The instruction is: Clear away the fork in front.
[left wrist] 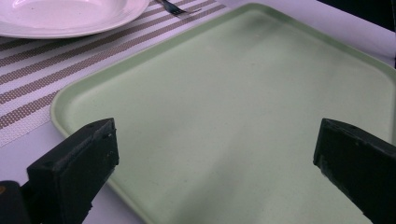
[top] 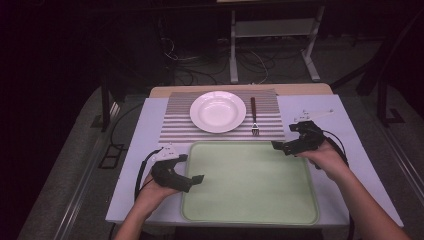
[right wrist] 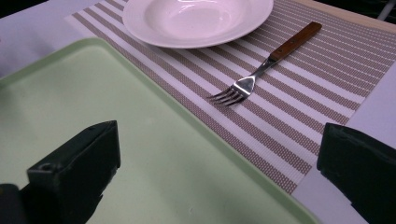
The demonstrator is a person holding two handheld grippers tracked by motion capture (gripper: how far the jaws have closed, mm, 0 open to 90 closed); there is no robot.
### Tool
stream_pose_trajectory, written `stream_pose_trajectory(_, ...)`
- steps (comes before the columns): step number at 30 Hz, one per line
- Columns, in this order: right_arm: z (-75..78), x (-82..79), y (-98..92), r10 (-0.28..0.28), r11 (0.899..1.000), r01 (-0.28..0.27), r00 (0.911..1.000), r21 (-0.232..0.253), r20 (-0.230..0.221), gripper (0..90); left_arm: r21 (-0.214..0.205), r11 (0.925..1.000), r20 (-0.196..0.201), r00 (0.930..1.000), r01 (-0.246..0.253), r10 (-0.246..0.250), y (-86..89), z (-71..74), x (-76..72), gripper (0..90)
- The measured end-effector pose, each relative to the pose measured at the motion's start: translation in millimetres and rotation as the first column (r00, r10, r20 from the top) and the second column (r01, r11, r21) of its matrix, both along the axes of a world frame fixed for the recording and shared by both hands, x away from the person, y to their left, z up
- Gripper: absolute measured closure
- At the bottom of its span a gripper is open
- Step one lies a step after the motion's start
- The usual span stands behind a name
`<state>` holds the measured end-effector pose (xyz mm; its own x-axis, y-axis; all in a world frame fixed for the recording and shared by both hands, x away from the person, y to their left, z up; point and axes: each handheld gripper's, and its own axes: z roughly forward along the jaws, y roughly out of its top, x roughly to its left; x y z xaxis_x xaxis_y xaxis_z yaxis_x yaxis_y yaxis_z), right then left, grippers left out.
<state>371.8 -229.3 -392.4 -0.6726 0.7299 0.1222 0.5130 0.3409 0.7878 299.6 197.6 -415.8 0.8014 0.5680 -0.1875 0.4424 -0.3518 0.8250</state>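
While tray sits bare, plate bare, fork beside.

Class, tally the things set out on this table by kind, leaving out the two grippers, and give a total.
Plate: 1
Fork: 1
Striped placemat: 1
Green tray: 1
Total: 4

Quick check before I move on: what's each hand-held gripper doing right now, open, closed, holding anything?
Left hand-held gripper: open, jaws wide apart, holding nothing, over the green tray.
Right hand-held gripper: open, holding nothing, at the tray's far right corner near the fork.
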Motion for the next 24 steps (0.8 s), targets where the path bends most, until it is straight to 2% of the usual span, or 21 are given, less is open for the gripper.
stream_pose_trajectory(7, 4.1, 11.8, 5.9, -0.009, 1.0, 0.009, 0.9999, -0.001, 0.007, 0.0, 0.003, 1.0, 0.001, 1.0, 0.003, -0.003, -0.4, -0.1, 0.0, 0.0)
stream_pose_trajectory(24, 6.6, 42.3, 13.4, -0.051, 0.999, 0.051, 0.9987, -0.005, -0.009, 0.0, -0.003, 1.0, 0.0, 1.0, 0.002, -0.002, 0.2, 0.3, -0.1, 0.0)
